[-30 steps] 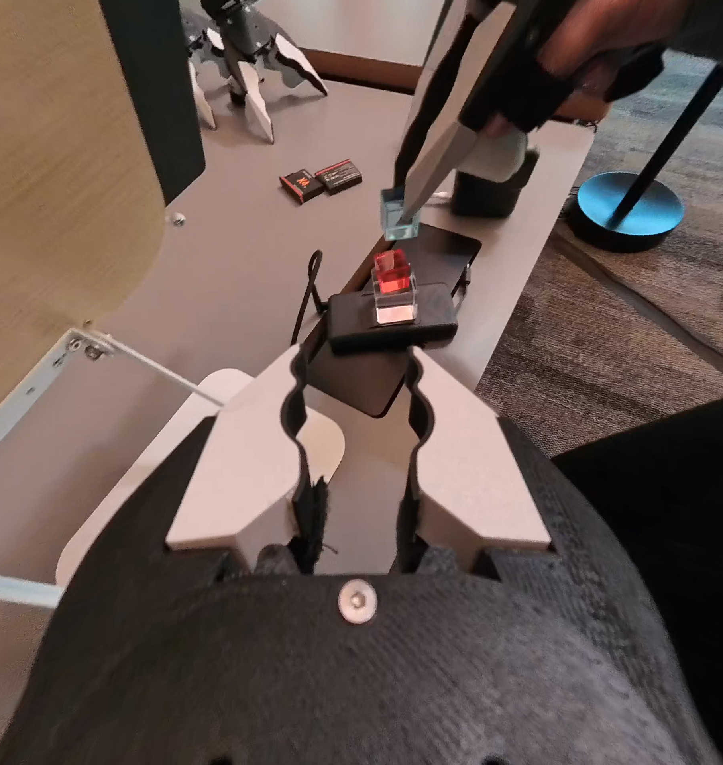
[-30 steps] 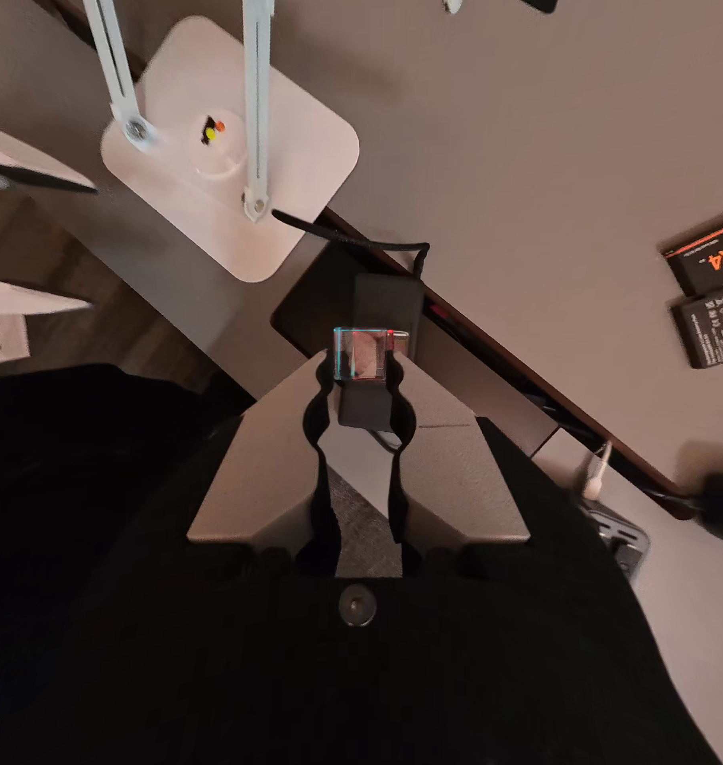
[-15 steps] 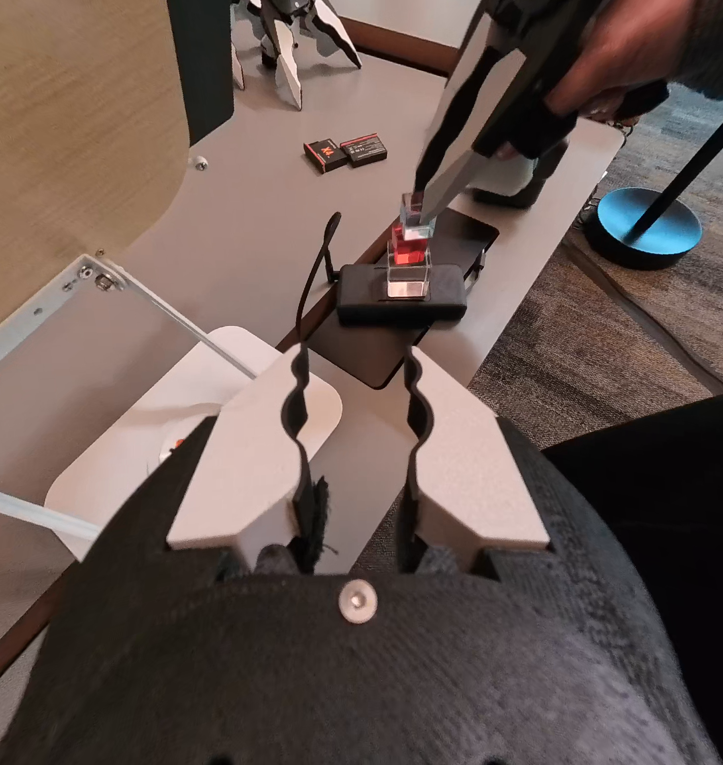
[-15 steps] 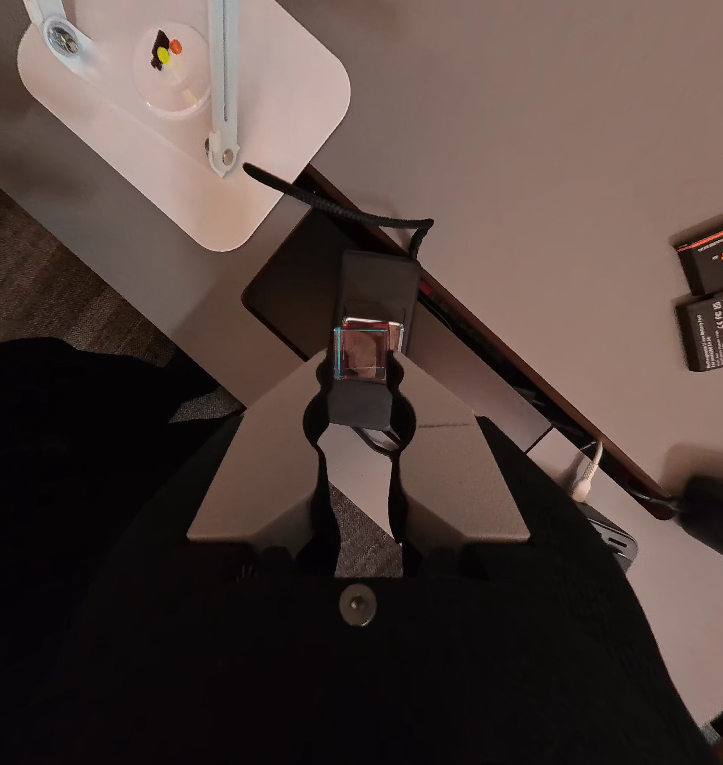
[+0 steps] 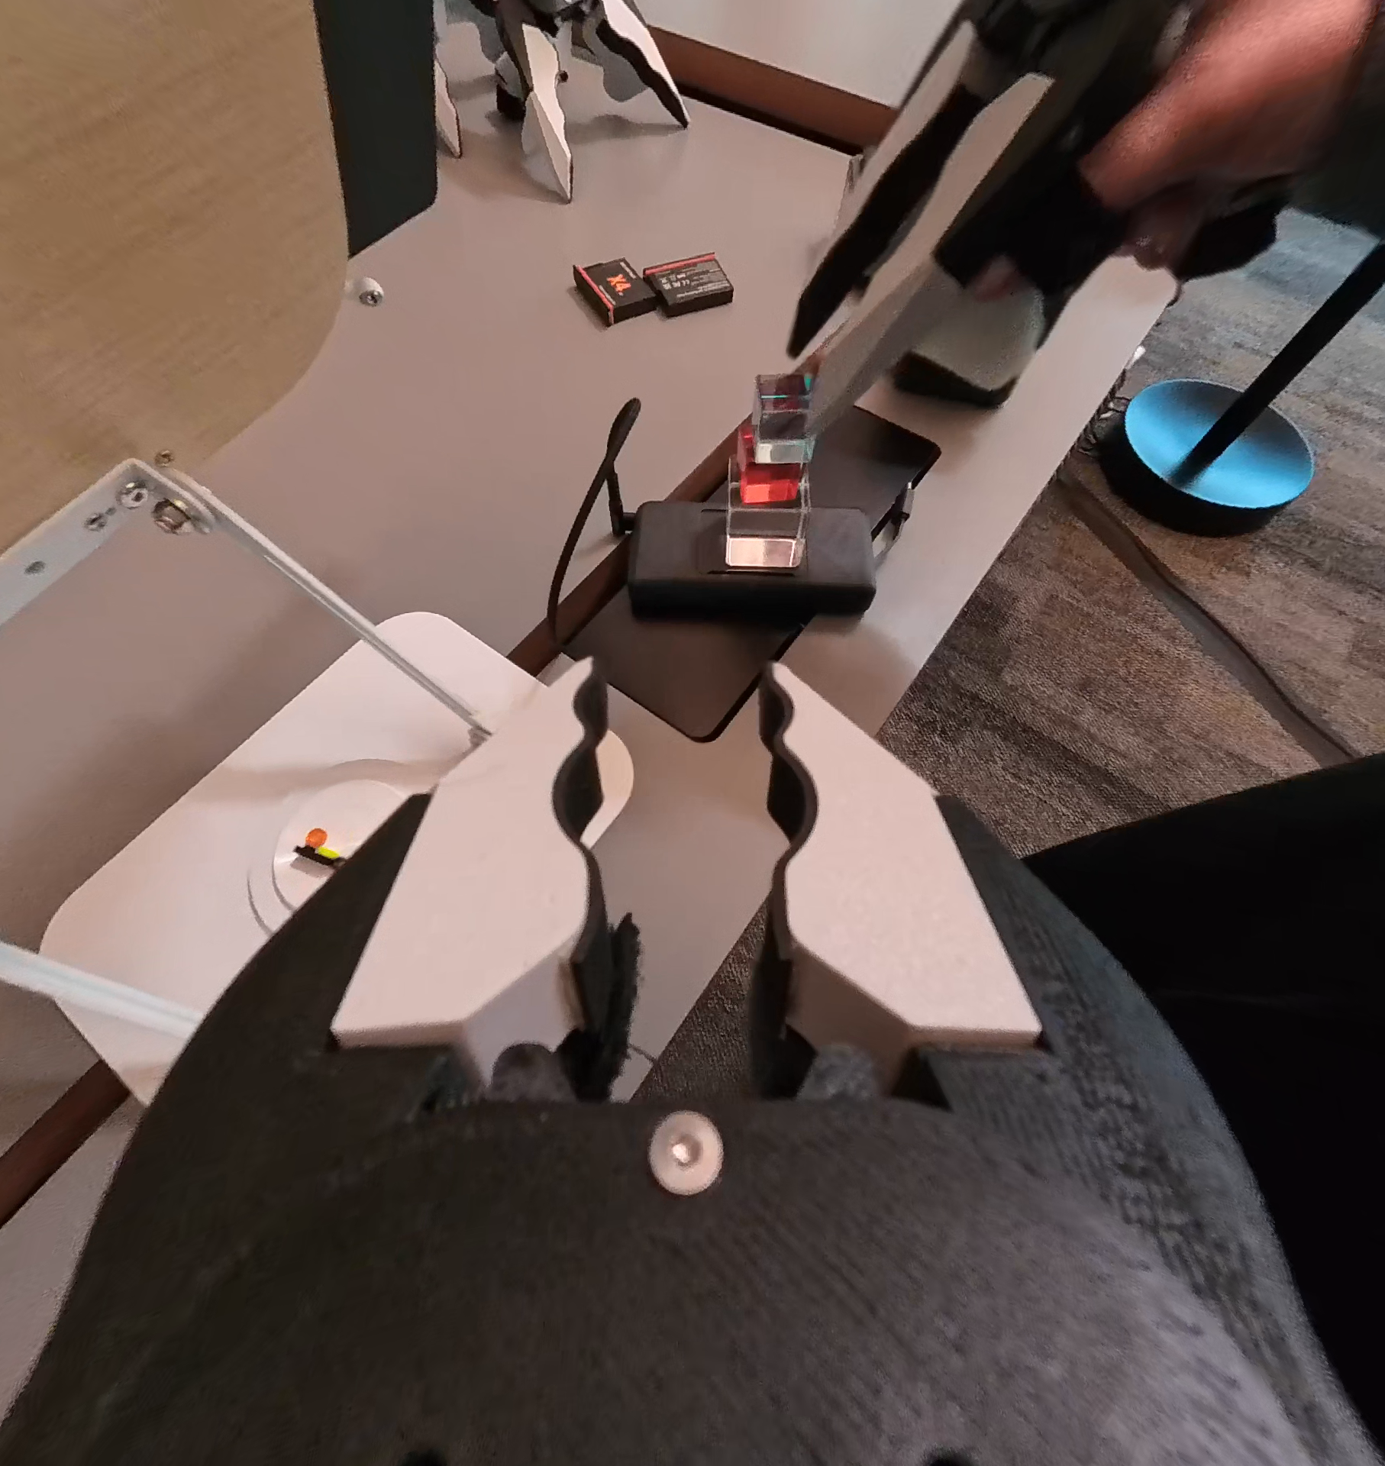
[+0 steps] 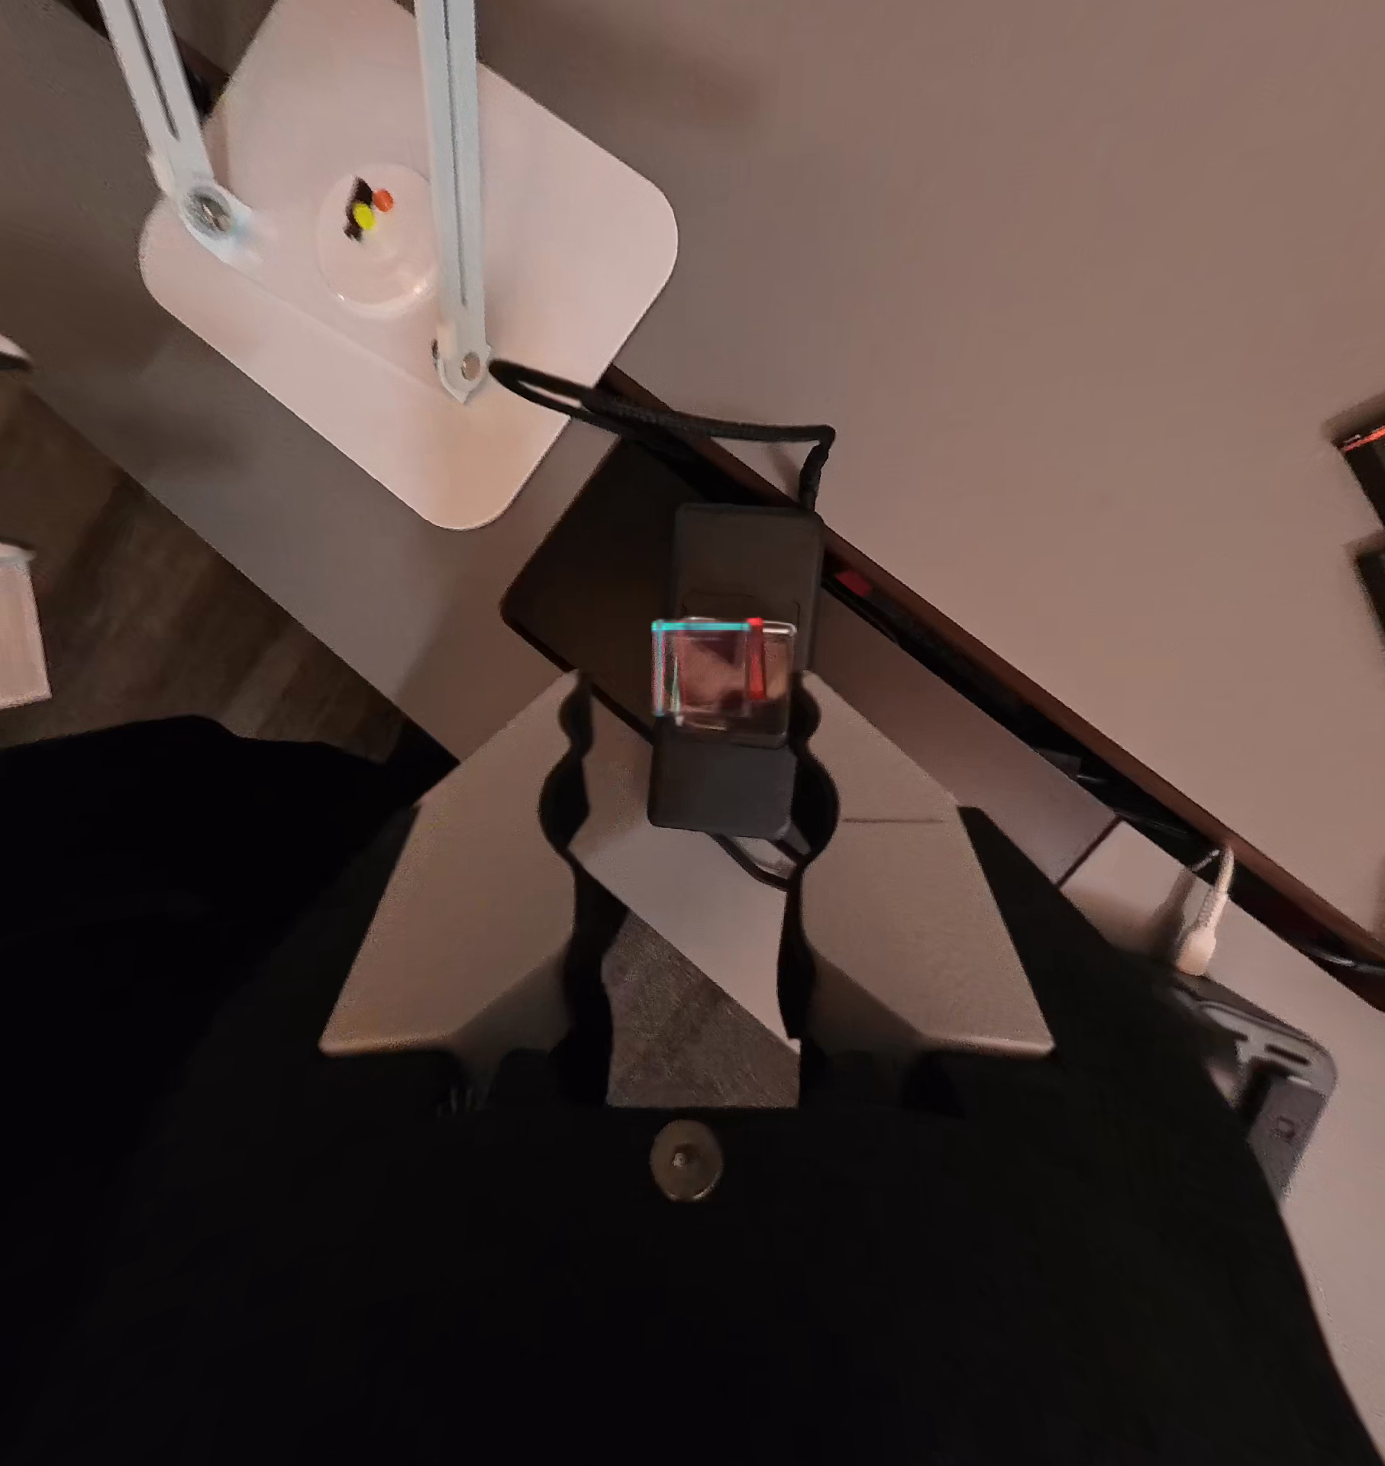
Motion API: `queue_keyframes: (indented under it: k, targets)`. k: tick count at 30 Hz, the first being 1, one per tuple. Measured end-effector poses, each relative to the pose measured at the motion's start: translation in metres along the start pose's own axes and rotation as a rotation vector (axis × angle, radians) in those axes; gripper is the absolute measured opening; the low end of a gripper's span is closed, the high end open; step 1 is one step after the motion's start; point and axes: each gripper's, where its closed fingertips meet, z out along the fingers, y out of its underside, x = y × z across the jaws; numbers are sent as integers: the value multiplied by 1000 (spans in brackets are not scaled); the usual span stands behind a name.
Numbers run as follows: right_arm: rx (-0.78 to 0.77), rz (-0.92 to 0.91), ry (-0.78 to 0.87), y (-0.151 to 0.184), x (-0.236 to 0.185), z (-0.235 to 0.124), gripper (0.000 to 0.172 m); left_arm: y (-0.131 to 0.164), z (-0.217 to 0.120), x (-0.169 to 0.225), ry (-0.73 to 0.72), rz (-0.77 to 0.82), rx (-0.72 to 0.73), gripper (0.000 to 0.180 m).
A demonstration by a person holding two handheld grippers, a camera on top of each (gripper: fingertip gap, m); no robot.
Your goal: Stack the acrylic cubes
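Observation:
A stack of small glass cubes stands on a black box (image 5: 753,583) at the table's edge: a clear cube (image 5: 765,539) at the bottom, a red cube (image 5: 769,482) on it, and a clear teal-edged cube (image 5: 784,420) on top. My right gripper (image 6: 693,706) is open above the stack. The top cube (image 6: 713,674) stands between its fingers, with a gap on the left side. In the left wrist view one of its fingers (image 5: 856,357) reaches the top cube from the upper right. My left gripper (image 5: 680,698) is open and empty, short of the box.
A white lamp base (image 5: 197,873) with metal arms sits left of the box, also in the right wrist view (image 6: 515,317). Two black battery packs (image 5: 650,285) lie farther back. A spare gripper (image 5: 546,103) stands at the back. A blue round stand base (image 5: 1213,460) is on the carpet.
My right gripper lowered the teal-edged cube onto the red cube and opened its jaws, letting it go. My left gripper's jaws narrowed a little.

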Motion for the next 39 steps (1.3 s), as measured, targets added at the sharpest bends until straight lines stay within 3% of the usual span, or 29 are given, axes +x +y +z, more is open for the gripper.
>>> queue_keyframes:
  k: [2, 6, 9, 11, 19, 26, 32, 39]
  targets:
    - [69, 43, 0, -1, 0, -15, 61, -1, -6, -4, -21, -11, 14, 38]
    - [277, 56, 56, -13, 0, -57, 62, 3, -29, -18, -94, -65, 49, 38]
    - [418, -50, 37, -39, -29, -74, 55, 13, -59, -35, -185, -114, 73, 38]
    - [436, -143, -23, -58, -62, -65, 51, 20, -85, -49, -265, -145, 91, 39]
    - [335, -494, -580, -128, -282, 22, 47, 80, -230, -89, -629, -398, 164, 45]
    - [296, -797, -920, -152, -497, 57, 43, 181, -417, -68, -1048, -606, 158, 52]
    - [304, -981, -1075, -157, -683, 74, 40, 278, -578, -7, -1346, -813, 213, 54]
    - [310, -1030, -1159, -155, -838, 108, 39, 358, -710, 6, -1520, -944, 367, 58]
